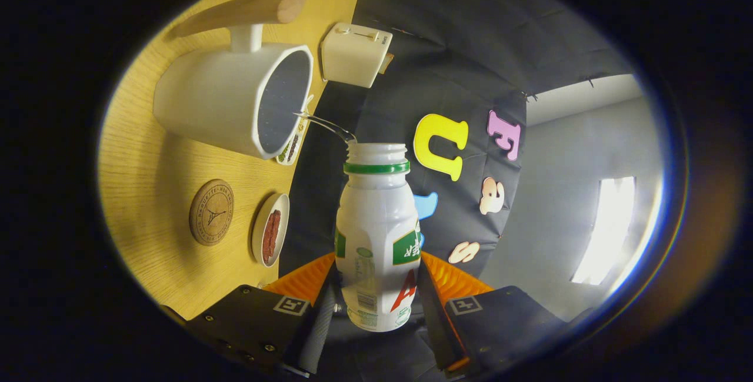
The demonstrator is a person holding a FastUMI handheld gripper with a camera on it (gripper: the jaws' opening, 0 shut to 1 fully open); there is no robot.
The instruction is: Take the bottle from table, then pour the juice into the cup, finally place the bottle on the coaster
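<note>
My gripper (376, 285) is shut on a white plastic bottle (376, 235) with a green neck ring and no cap, held between both fingers. The whole view is rolled sideways, so the bottle is tipped toward the table. A thin clear stream (325, 123) runs from the bottle's mouth to the rim of a white cup (229, 96) with a wooden handle, just beyond the bottle's mouth. The round wooden coaster (211, 212) lies on the wooden table (141, 152), beside the cup and off to the side of the fingers.
A small white dish (270, 229) holding something reddish-brown sits next to the coaster. A white toaster (355, 53) stands behind the cup at the table's far edge. A small card (291, 145) lies under the cup's rim.
</note>
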